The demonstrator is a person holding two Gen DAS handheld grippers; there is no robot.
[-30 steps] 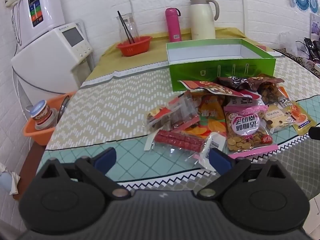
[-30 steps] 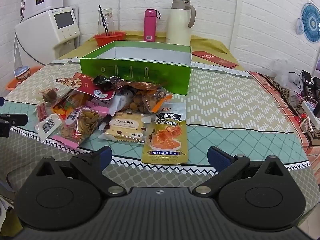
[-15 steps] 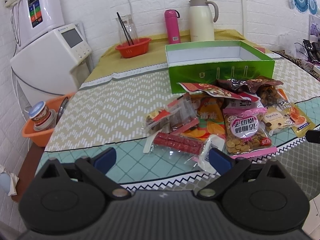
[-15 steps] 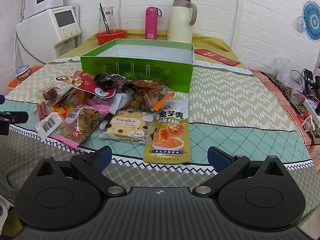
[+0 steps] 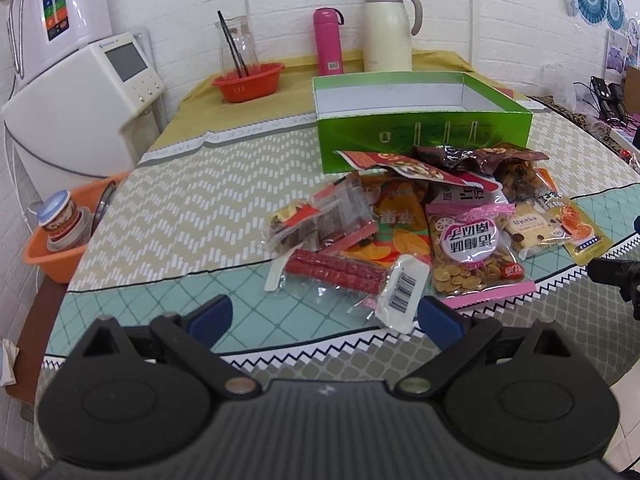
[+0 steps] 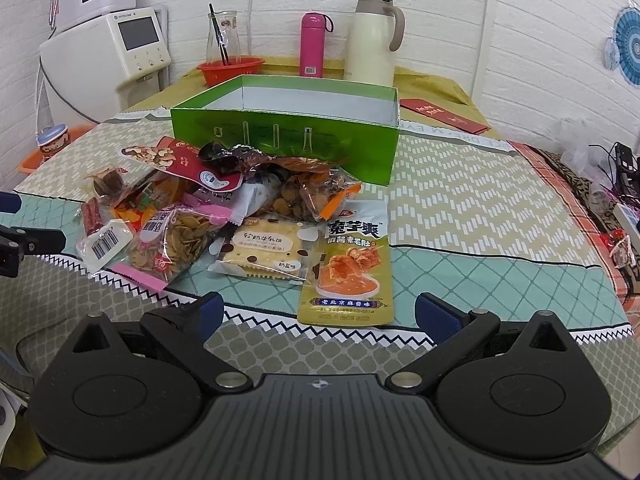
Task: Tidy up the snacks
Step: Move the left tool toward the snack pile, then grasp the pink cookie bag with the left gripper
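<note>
A pile of snack packets (image 5: 424, 220) lies on the table in front of an open green box (image 5: 424, 128) that looks empty. The pile (image 6: 224, 208) and the box (image 6: 288, 136) also show in the right wrist view. My left gripper (image 5: 324, 316) is open and empty, just short of a packet of red sausage sticks (image 5: 336, 272). My right gripper (image 6: 320, 312) is open and empty, right behind a yellow pouch (image 6: 352, 268) and a cracker packet (image 6: 264, 248). A pink-edged bag of seeds (image 5: 472, 256) lies between the two grippers.
A red basket (image 5: 248, 80) with a glass jug, a pink flask (image 5: 328, 40) and a cream thermos jug (image 5: 388, 28) stand at the back. A white appliance (image 5: 80, 112) and an orange tub (image 5: 60, 240) sit to the left. Cables and clutter (image 6: 616, 184) lie at the right.
Both grippers have edged forward and slightly lower toward the pile, so packets look closer. Both stay open and empty. No packet has moved.
</note>
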